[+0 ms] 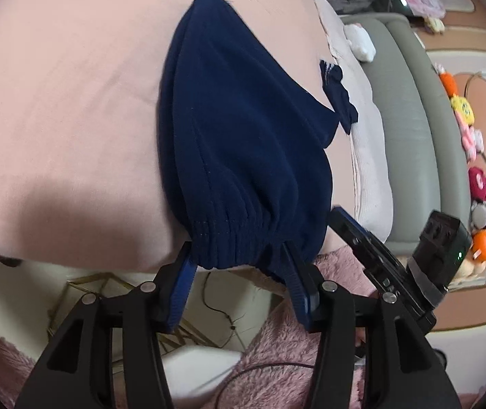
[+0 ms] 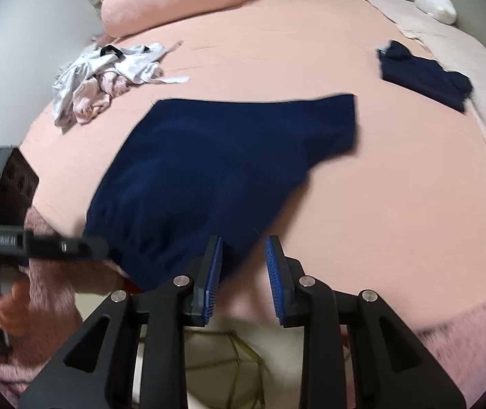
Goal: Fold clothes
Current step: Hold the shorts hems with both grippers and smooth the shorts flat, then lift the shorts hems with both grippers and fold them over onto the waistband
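on the pink bed sheet (image 2: 277,51) lie the navy shorts (image 2: 209,170), spread flat with the elastic waistband at the near edge of the bed. the left claw (image 1: 239,255) is spread, its blue pads at either side of the gathered waistband, touching the cloth. the right claw (image 2: 243,272) is spread too, one pad at the shorts' near corner. a folded navy garment (image 2: 423,71) sits well apart; a crumpled pale clothes heap (image 2: 106,75) lies near the pink pillow (image 2: 175,0).

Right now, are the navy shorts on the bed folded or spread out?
Spread out: the navy shorts lie as one flat layer on the pink sheet, elastic waistband at the near edge, between the left gripper's open fingers.
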`<move>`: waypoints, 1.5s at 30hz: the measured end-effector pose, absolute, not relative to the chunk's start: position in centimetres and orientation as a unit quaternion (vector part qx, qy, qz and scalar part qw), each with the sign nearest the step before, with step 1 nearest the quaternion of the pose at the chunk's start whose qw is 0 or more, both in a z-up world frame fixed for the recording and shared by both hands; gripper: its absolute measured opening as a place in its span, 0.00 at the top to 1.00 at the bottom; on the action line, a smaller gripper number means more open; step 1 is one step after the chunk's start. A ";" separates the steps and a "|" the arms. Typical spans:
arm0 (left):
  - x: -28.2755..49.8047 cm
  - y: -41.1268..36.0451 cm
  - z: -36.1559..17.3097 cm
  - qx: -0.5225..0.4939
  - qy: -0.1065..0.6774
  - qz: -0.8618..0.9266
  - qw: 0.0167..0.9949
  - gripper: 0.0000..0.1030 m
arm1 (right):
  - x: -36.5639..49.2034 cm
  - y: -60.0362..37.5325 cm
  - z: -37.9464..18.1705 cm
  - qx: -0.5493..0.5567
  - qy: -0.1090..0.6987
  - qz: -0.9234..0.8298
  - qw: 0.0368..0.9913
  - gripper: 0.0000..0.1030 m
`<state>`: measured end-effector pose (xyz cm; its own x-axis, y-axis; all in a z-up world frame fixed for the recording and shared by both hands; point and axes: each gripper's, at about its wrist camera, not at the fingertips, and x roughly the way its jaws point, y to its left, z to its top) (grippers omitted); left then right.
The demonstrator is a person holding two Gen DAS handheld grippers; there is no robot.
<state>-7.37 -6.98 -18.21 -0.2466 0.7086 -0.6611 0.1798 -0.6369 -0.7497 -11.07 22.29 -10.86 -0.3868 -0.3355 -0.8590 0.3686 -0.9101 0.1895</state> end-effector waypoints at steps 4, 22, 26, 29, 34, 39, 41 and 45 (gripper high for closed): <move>-7.0 -5.9 -18.3 -0.587 -0.382 0.687 0.192 0.50 | -12.8 20.9 -11.3 0.509 0.009 -0.831 0.223 0.74; -11.1 -2.6 -14.2 -0.530 -0.381 0.725 0.219 0.79 | -9.7 23.9 -11.9 0.571 0.023 -0.793 0.208 0.67; -14.1 -2.0 -13.3 -0.522 -0.399 0.722 0.216 0.79 | -9.5 22.4 -13.8 0.604 0.008 -0.751 0.266 0.67; -15.5 -2.5 -12.4 -0.511 -0.379 0.741 0.214 0.77 | -10.0 20.8 -14.5 0.604 -0.025 -0.736 0.305 0.67; -17.7 -3.6 -11.0 -0.492 -0.340 0.774 0.210 0.63 | -12.9 20.4 -13.2 0.562 -0.048 -0.773 0.290 0.67; -18.1 -5.5 -9.6 -0.467 -0.259 0.828 0.170 0.50 | -15.8 22.8 -9.9 0.518 -0.085 -0.816 0.243 0.67; -18.1 -6.2 -10.0 -0.469 -0.222 0.841 0.153 0.50 | -15.7 24.1 -8.5 0.491 -0.098 -0.836 0.222 0.67; -19.6 -6.3 -11.7 -0.482 -0.194 0.841 0.152 0.50 | -16.1 24.0 -8.4 0.494 -0.069 -0.840 0.215 0.62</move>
<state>-19.63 -6.28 -11.72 -0.4893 0.4426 -0.7515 -0.0686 -0.8785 -0.4728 -16.12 24.03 -8.36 -0.4197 -0.4292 -0.7998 0.2922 -0.8981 0.3287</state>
